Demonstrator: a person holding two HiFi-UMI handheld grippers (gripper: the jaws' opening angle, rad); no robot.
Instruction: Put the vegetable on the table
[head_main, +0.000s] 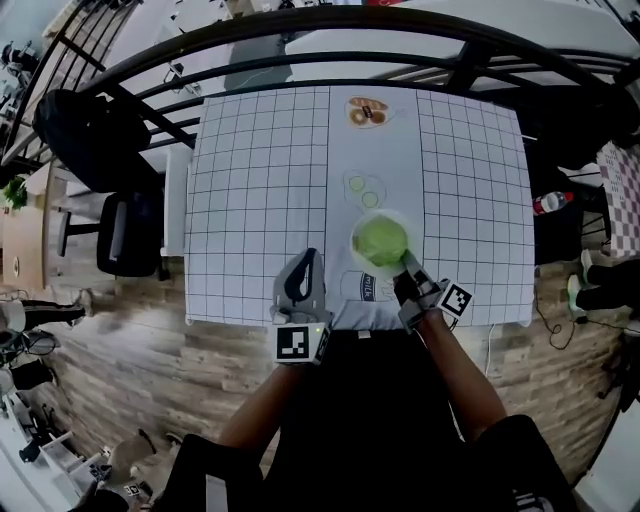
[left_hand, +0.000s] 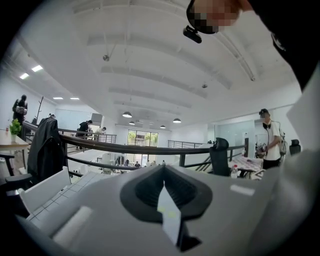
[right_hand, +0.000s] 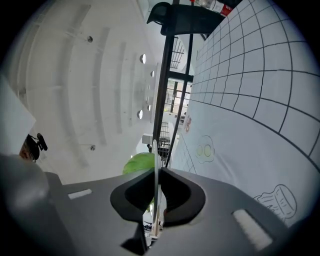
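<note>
Right gripper (head_main: 406, 264) on plate (head_main: 356, 228) rim

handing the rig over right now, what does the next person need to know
Left gripper: jaws together, nothing in them, held up at the near edge of the table.
Right gripper: shut on the rim of the white plate that carries the green vegetable, over the table's centre strip, near the front.
Done: plate gripped.
Unclear: whether the plate rests on the table or hangs just above it.
Left: set it down if lifted, then release.
</note>
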